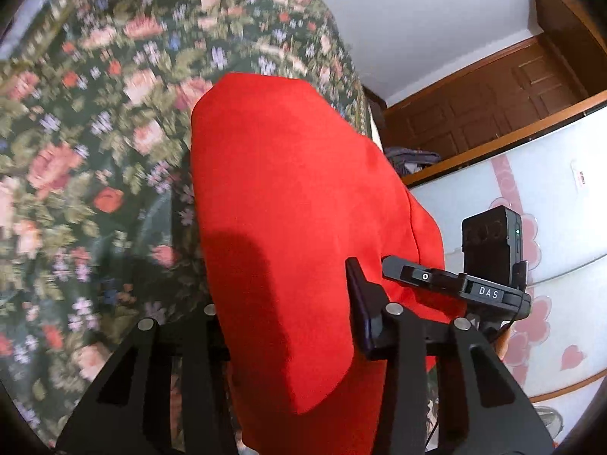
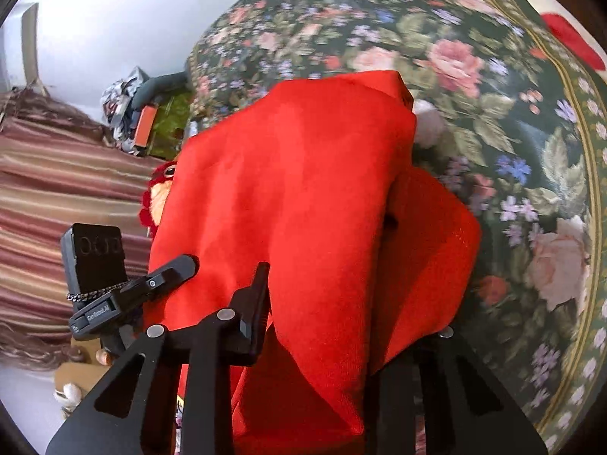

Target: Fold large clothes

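Observation:
A large red garment (image 1: 284,170) lies partly on a bed with a dark floral cover (image 1: 95,132). Its near edge is raised and runs into my left gripper (image 1: 288,284), which is shut on the cloth. Only the right finger (image 1: 360,303) shows; the fabric hides the left one. In the right wrist view the same red garment (image 2: 303,151) is bunched in folds over the floral cover (image 2: 493,94). My right gripper (image 2: 322,288) is shut on it, with the left finger (image 2: 258,295) in sight and the other covered by cloth.
A brown wooden door (image 1: 493,106) and a white panel with pink hearts (image 1: 531,189) stand right of the bed. On the other side hang striped curtains (image 2: 57,189), with a clutter pile (image 2: 144,117) and a red plush toy (image 2: 159,189) by the bed's edge.

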`<action>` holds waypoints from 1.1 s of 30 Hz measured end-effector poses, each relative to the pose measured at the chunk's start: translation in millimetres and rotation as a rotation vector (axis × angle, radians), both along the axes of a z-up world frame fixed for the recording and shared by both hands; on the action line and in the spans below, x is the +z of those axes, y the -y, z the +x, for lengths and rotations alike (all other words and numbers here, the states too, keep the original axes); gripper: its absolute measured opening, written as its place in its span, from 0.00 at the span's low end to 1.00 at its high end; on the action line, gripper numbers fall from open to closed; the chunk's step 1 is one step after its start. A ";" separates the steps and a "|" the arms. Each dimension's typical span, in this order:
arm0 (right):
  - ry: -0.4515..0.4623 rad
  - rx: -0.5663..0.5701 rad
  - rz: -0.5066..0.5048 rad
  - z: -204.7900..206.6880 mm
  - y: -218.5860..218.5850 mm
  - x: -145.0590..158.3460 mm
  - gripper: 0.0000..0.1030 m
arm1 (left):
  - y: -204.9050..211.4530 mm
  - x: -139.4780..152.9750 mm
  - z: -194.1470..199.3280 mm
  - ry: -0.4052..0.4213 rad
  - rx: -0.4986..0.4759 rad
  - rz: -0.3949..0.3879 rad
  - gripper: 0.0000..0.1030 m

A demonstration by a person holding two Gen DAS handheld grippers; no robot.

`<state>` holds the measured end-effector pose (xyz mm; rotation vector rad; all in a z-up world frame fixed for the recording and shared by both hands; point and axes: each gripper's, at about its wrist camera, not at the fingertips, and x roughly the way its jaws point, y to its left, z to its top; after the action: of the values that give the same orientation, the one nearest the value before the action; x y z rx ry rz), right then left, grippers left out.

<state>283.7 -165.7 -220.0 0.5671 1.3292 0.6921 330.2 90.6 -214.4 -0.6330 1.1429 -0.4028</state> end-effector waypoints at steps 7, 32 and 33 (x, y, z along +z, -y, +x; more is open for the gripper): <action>0.100 0.033 0.027 11.9 -48.4 44.4 0.26 | -49.8 52.3 -20.6 0.109 0.058 0.004 0.41; 0.129 0.168 -0.140 151.4 -263.4 -19.0 0.26 | -243.7 -26.2 85.1 0.033 0.246 0.056 0.41; 0.121 0.171 -0.152 154.8 -268.9 -24.5 0.26 | -248.3 -35.2 90.2 0.018 0.252 0.068 0.41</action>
<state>438.5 103.2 -244.5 0.2866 1.3132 0.7460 420.5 338.9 -249.5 -0.7026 1.0400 -0.1535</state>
